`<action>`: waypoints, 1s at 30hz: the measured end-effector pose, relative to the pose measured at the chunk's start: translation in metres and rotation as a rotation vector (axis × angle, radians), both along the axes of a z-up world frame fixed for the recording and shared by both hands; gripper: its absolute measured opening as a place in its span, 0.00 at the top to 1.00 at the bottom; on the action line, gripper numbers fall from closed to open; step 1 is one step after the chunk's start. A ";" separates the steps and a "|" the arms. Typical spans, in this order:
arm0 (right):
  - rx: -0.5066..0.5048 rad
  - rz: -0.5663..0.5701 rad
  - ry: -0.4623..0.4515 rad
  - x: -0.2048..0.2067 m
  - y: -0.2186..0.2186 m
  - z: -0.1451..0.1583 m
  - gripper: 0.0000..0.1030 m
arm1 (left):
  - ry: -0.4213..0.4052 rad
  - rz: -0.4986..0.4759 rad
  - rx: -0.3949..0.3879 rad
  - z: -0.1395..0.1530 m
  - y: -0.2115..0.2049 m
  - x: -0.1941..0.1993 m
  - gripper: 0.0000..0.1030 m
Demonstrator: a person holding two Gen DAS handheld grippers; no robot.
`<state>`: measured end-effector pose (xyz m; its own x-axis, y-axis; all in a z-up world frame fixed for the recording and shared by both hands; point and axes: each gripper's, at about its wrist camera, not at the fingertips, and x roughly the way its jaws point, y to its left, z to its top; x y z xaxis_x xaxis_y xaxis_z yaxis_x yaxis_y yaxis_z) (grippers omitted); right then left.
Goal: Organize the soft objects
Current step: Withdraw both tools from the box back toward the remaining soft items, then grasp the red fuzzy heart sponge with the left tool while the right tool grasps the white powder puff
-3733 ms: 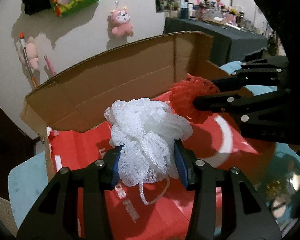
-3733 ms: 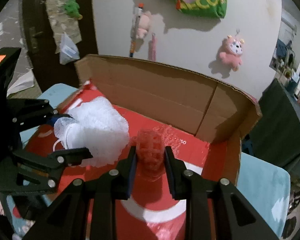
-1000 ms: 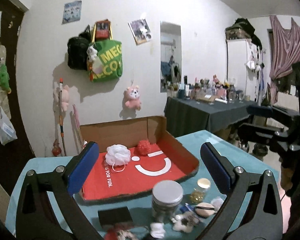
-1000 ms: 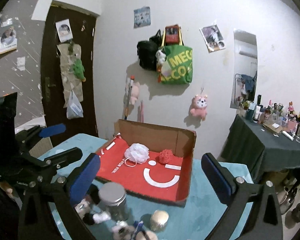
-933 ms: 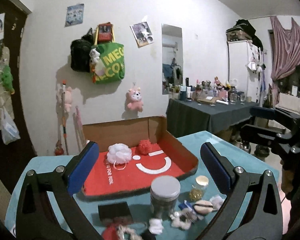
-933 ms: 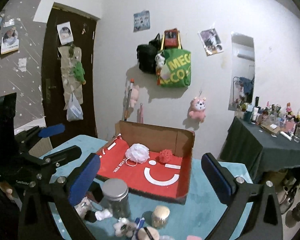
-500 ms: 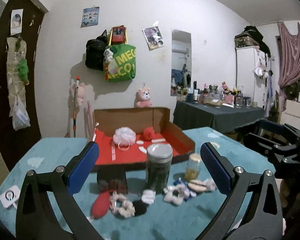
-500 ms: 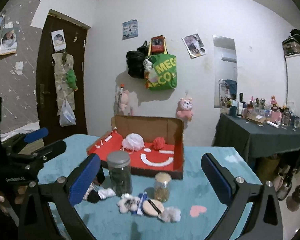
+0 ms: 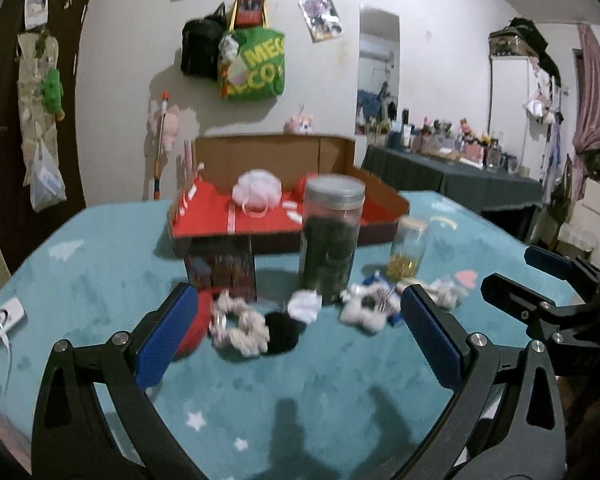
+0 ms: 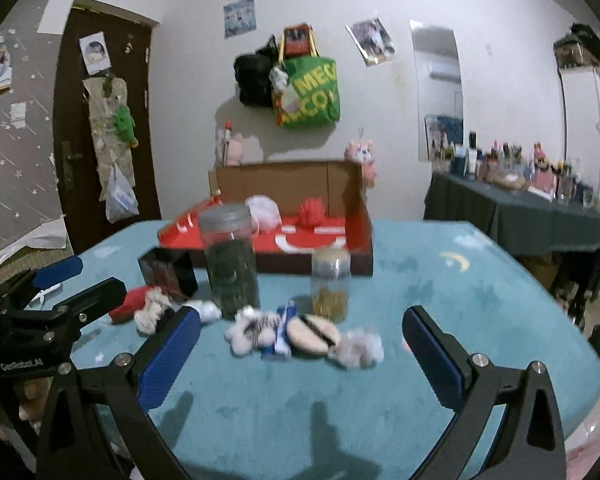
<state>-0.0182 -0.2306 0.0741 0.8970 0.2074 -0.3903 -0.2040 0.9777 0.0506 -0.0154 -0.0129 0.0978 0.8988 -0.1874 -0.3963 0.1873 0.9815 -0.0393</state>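
Note:
A white bath pouf (image 9: pixel 257 186) and a red pouf (image 10: pixel 313 209) lie in the open cardboard box with a red floor (image 9: pixel 220 216) at the table's far side. Both also show in the other view: the white pouf (image 10: pixel 264 208), the box (image 10: pixel 360 208). My left gripper (image 9: pixel 300 336) is open and empty, low over the teal table, facing a row of soft items: a red one (image 9: pixel 194 336), a white scrunchie (image 9: pixel 240 326), a black puff (image 9: pixel 282 330), a fluffy white one (image 9: pixel 364 310). My right gripper (image 10: pixel 300 352) is open and empty before a fluffy white item (image 10: pixel 252 332) and a grey puff (image 10: pixel 358 348).
A tall jar with a grey lid (image 9: pixel 332 240), a small jar with gold contents (image 9: pixel 406 252) and a dark box (image 9: pixel 222 268) stand between the soft items and the cardboard box. A white charger (image 9: pixel 2 320) lies at the left. A dark side table (image 10: pixel 540 208) stands at the right.
Both grippers let go of the poufs in the box, opened wide and drew back. Over the last second they have dropped lower toward the table, closer to the row of soft items.

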 end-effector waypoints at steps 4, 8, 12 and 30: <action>0.000 -0.017 0.052 0.009 0.000 -0.018 0.00 | 0.054 0.012 0.013 -0.019 0.000 0.007 0.00; 0.004 -0.015 0.101 0.017 0.001 -0.033 0.00 | 0.099 0.023 0.008 -0.034 0.002 0.014 0.00; 0.003 -0.011 0.134 0.022 0.002 -0.044 0.00 | 0.136 0.029 0.007 -0.042 0.004 0.021 0.00; 0.041 0.074 0.246 0.073 -0.006 -0.039 0.00 | 0.251 0.031 0.020 -0.026 0.060 0.072 0.00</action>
<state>0.0546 -0.2362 0.0350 0.7582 0.2887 -0.5846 -0.2513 0.9568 0.1465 0.0568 0.0470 0.0716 0.7767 -0.1507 -0.6115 0.1436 0.9878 -0.0610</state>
